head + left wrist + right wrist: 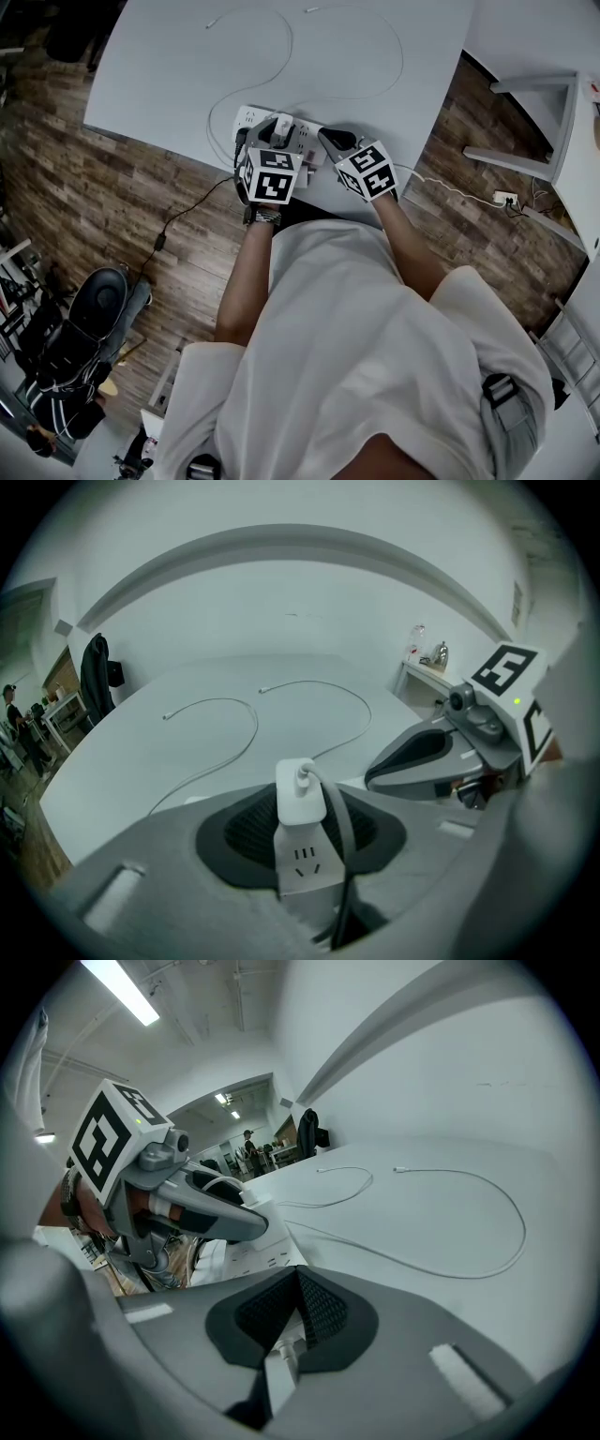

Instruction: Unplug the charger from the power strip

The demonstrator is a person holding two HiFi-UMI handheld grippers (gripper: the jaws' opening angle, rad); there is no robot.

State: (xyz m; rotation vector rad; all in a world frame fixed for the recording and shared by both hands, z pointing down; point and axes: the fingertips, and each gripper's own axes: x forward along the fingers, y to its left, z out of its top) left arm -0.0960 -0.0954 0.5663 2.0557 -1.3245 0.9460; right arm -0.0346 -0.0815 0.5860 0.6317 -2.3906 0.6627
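A white power strip (249, 118) lies near the front edge of the white table (169, 66). A white charger (300, 794) stands plugged into the strip (306, 866), with a cable leaving its top. My left gripper (269, 134) is shut on the charger, one finger on each side; the right gripper view shows a finger (217, 1211) lying along the charger (246, 1213). My right gripper (331, 140) sits at the strip's right end. Its pads (323, 1309) are shut, and a white cord (279, 1372) of the strip is pinched low between them.
Thin white cables (281, 56) loop over the far tabletop. The strip's cord runs off the table to a floor socket (506, 199). A black cable (183, 211) drops to the wooden floor at the left. White furniture (558, 112) stands at the right, a dark chair (94, 309) at the lower left.
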